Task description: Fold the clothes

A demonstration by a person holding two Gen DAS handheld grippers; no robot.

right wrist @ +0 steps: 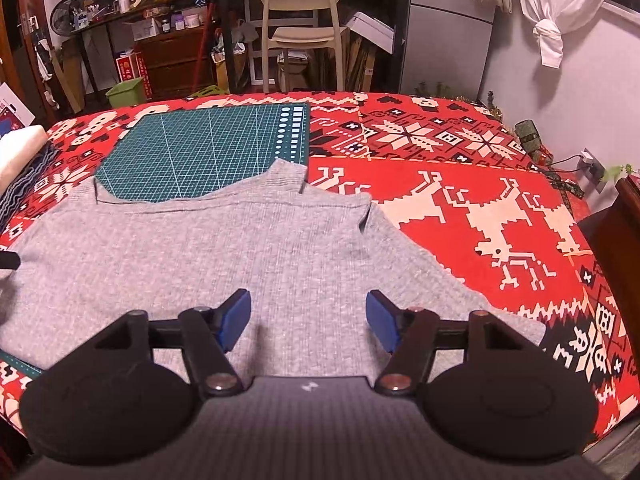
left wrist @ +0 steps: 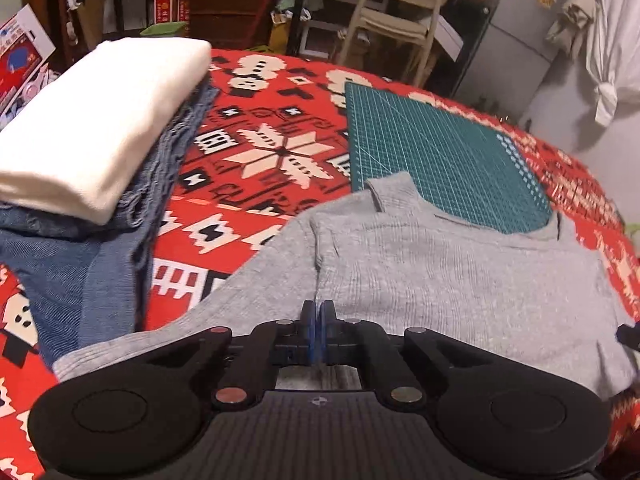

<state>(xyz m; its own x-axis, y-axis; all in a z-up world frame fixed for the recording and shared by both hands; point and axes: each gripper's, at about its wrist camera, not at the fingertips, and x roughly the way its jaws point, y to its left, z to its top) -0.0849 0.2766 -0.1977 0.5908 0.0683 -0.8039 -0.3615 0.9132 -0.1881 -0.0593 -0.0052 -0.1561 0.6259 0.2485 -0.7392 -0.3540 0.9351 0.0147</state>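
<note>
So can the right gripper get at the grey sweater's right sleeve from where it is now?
Probably yes. The right gripper hangs open over the grey sweater, and the right sleeve lies flat on the red blanket just beside it, with nothing on top.

We record a surface covered by a red patterned blanket (right wrist: 460,152) with white snowflake and reindeer motifs. Lying directly on it: a green cutting mat (right wrist: 208,148) toward the far side; a grey knit sweater (right wrist: 240,248) spread flat, its far edge overlapping the mat; and, at the left, folded blue denim (left wrist: 100,264) carrying a folded white garment (left wrist: 96,120).
</note>
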